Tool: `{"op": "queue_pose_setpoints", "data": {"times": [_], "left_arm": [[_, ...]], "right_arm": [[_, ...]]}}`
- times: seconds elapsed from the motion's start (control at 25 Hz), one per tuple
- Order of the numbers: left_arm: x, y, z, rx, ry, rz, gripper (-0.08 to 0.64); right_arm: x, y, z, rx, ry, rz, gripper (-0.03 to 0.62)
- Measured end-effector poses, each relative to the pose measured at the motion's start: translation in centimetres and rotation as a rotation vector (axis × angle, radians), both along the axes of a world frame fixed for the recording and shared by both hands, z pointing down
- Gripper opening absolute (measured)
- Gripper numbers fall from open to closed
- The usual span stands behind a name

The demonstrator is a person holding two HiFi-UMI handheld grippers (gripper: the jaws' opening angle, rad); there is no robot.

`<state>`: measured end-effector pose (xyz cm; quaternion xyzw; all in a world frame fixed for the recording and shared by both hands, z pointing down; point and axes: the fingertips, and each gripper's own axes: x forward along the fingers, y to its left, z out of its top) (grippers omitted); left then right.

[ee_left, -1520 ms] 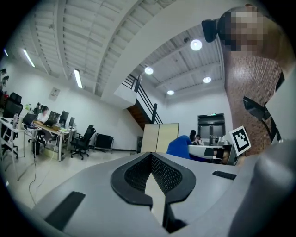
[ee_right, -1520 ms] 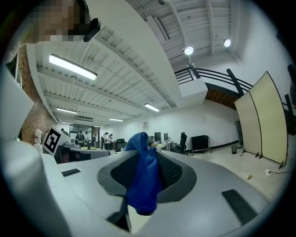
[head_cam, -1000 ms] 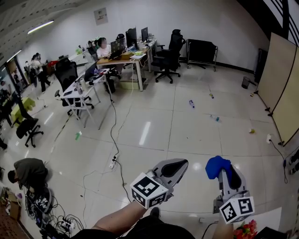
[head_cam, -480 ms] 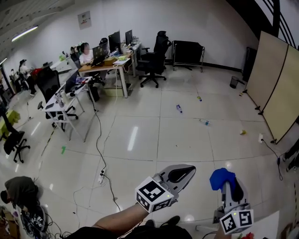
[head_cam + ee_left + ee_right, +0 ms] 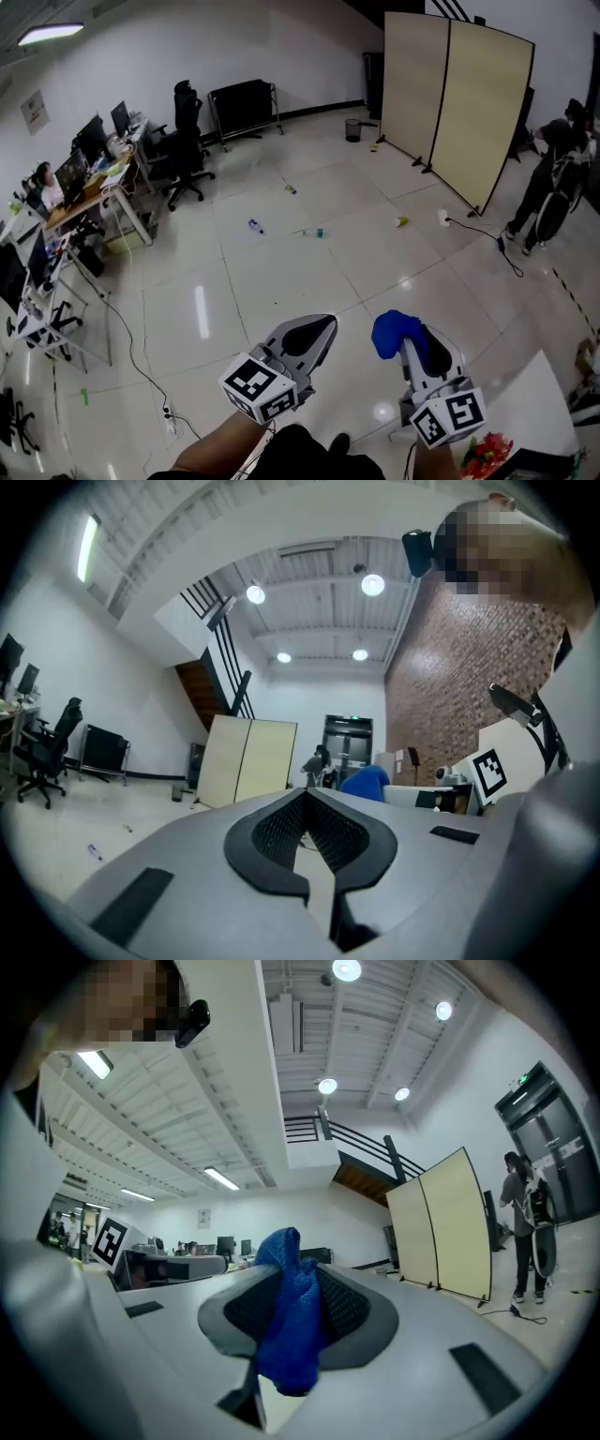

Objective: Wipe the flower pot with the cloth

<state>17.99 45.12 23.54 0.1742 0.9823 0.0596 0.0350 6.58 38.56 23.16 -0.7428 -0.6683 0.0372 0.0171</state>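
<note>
A blue cloth [image 5: 396,334] is bunched between the jaws of my right gripper [image 5: 411,345], which is shut on it and held in the air over the floor. In the right gripper view the cloth [image 5: 291,1321] hangs out of the closed pads of that gripper [image 5: 292,1277]. My left gripper [image 5: 317,330] is level with it on the left, shut, with nothing in it; its pads meet at the tip [image 5: 305,795]. Red flowers [image 5: 489,454] show at the bottom right edge, beside a white table [image 5: 530,403]. The pot itself is out of sight.
Tall beige screen panels [image 5: 459,103] stand at the back right, with a person [image 5: 553,183] beyond them. Office chairs [image 5: 187,141] and desks [image 5: 66,202] line the left. Bottles [image 5: 255,226] and small litter lie on the glossy floor, and a cable [image 5: 131,342] trails at the left.
The head view has swung to the right: the desks slid to the left and the screen panels came into view. Both grippers keep their pose, the cloth still held.
</note>
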Motion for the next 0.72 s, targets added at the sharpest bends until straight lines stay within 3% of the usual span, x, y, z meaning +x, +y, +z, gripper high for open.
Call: {"op": "queue_pose_setpoints", "data": {"times": [0.16,0.4,0.72], "left_arm": [[-3.4,3.5,-0.1,-0.023,0.003,0.107,-0.003],[-7.5,8.1,-0.1,0.002,-0.002,0.287,-0.003],[-15.8,8.6,0.6,0.051,-0.021,0.515,-0.003]], "right_arm": [[-3.3,2.5,0.0,0.005,-0.006,0.120,0.098],[-6.0,5.6,-0.2,0.005,0.001,0.296,0.098],[-11.3,4.4,0.7,0.033,0.006,0.522,0.098]]}}
